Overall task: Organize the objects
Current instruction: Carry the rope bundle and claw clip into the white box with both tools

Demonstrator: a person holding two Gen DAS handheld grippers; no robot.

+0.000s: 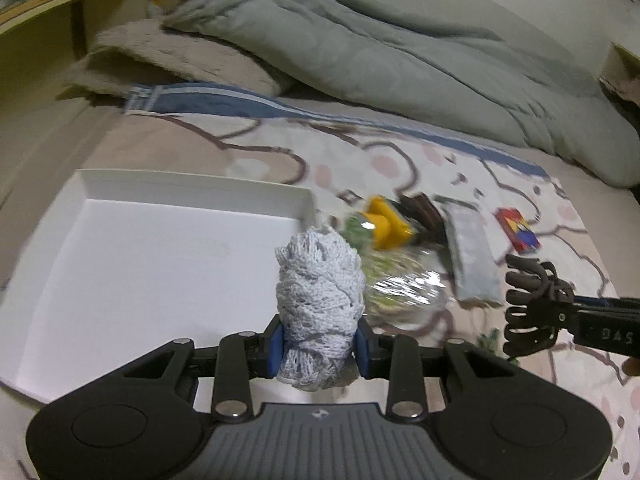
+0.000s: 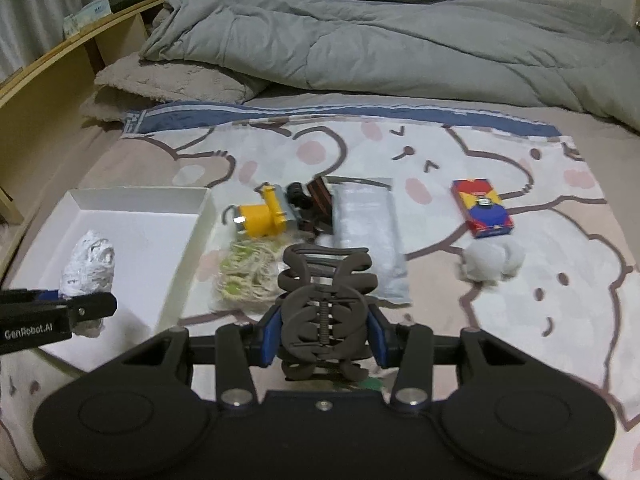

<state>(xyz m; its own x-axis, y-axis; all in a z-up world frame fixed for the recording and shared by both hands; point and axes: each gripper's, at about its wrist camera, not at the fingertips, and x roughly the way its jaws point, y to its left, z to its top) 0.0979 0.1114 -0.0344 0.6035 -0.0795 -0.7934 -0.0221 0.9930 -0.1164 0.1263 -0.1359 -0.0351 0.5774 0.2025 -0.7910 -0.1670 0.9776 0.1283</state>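
A white knitted bundle (image 1: pixel 320 304) sits clamped between the blue pads of the left gripper (image 1: pixel 320 354), whose jaws are drawn in tight on its lower end; most of the bundle stands proud beyond the fingertips, over the near right corner of the white tray (image 1: pixel 120 280). The right gripper (image 2: pixel 325 338) has its jaws partly closed around a dark brown claw hair clip (image 2: pixel 325 300), the pads pressing its sides near the spring.

Ahead of the right jaws lie a bagged coil of twine (image 2: pixel 248 276), a yellow gadget (image 2: pixel 262 218) and a grey foil pouch (image 2: pixel 368 240); further off to their right are a red and blue card box (image 2: pixel 482 208) and a pale cloth lump (image 2: pixel 494 264), all on the cartoon-print blanket (image 2: pixel 560 320).

The risks, as I judge them: the soft bundle is gripped only at its base, so it could sag or slip out short of the tray floor. The clip offers curved, narrow sides to the pads and may twist or spring free. The two grippers are also near each other, so crossing paths toward the tray could knock them together.
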